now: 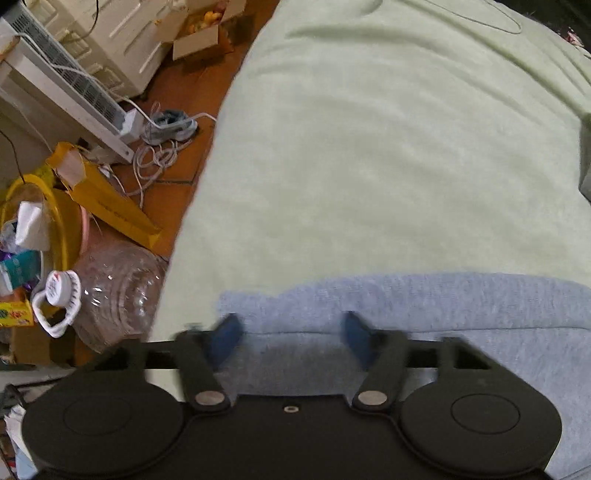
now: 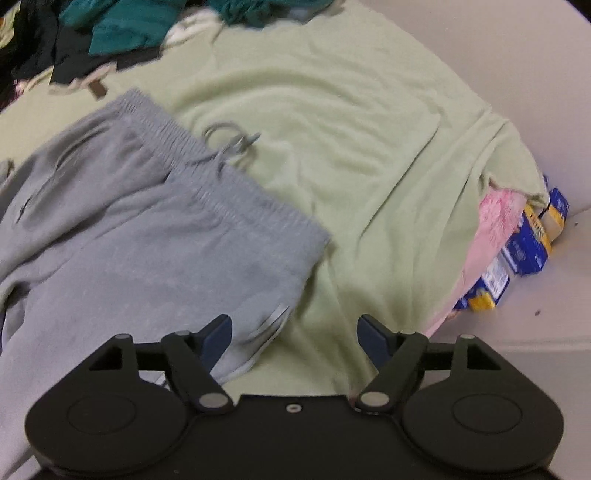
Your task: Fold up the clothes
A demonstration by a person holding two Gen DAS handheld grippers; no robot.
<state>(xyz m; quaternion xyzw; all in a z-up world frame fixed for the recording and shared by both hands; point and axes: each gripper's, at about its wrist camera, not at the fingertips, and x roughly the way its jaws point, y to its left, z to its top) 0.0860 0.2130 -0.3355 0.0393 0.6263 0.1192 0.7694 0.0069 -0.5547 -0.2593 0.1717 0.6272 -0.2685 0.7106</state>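
Left claw (image 1: 291, 338) jaws spread, empty, hovering over near edge of grey sweatpants (image 1: 424, 314) on pale green sheet (image 1: 369, 166). Right claw (image 2: 294, 338) jaws spread, empty; sweatpants (image 2: 129, 240) ahead-left, waistband (image 2: 221, 184) and drawstring (image 2: 229, 142) further ahead. Clothes pile (image 2: 122, 26) far ahead-left.

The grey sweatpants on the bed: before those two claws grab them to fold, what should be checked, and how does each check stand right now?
1. Left gripper open: ok, fingers spread over grey cloth, nothing between them.
2. Right gripper open: ok, spread wide, one finger over the sweatpants' edge.
3. Sweatpants lying flat: not ok, wrinkled, waistband slanted.
4. Drawstring tucked away: not ok, it loops out onto the green sheet.
5. Room to fold: ok, bare sheet beside the pants; the clothes pile sits at the far end.
6. Both legs aligned: cannot tell, they run out of view.
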